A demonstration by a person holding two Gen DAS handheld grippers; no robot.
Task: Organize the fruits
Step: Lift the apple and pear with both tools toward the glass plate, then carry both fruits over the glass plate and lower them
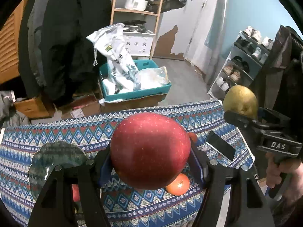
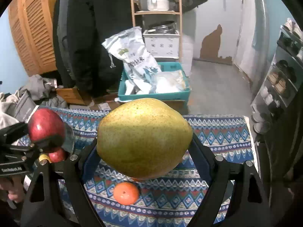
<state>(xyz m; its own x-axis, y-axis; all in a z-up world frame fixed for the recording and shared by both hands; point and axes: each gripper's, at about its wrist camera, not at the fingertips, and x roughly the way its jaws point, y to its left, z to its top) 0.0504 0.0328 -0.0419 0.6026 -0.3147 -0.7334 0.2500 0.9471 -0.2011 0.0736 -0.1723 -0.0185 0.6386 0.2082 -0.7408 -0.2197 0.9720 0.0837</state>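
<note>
Gripping across their widest girth, the left gripper (image 1: 150,162) clamps a firm, smooth red apple (image 1: 150,149) and the right gripper (image 2: 144,151) a heavier, bruisable pear (image 2: 144,138), both above the patterned tablecloth (image 2: 217,138), where an orange (image 2: 126,193) lies near its front edge.

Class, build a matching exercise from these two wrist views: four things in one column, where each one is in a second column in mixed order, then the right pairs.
Things
1. red apple
2. pear
3. orange fruit
4. phone

Places
A. lying dark-screened on the patterned cloth
B. clamped in the right gripper
C. clamped in the left gripper
D. resting loose on the cloth below the pear

Pairs: 1-C, 2-B, 3-D, 4-A
</note>
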